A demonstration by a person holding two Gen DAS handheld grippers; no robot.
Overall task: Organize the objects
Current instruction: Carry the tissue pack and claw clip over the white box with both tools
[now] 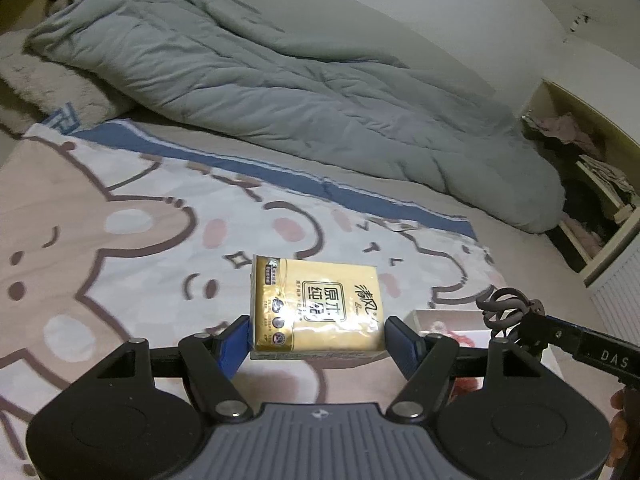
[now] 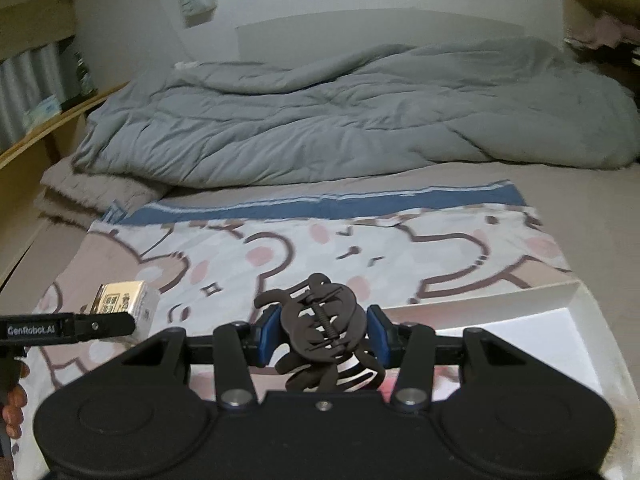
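Note:
My left gripper [image 1: 318, 338] is shut on a yellow tissue pack [image 1: 316, 306] and holds it above the cartoon-print cloth [image 1: 120, 208]. The pack also shows in the right wrist view [image 2: 126, 304], at the left. My right gripper [image 2: 320, 334] is shut on a dark brown hair claw clip [image 2: 320, 324], held over the near edge of a white box [image 2: 520, 312]. The clip also shows in the left wrist view [image 1: 506, 306], at the right, above the white box [image 1: 444, 322].
A rumpled grey duvet [image 2: 340, 120] lies across the far half of the bed. A beige fuzzy blanket [image 2: 88, 196] is at the far left. Wooden shelves [image 1: 592, 184] with clothes stand at the right. A wooden ledge [image 2: 36, 140] runs along the left.

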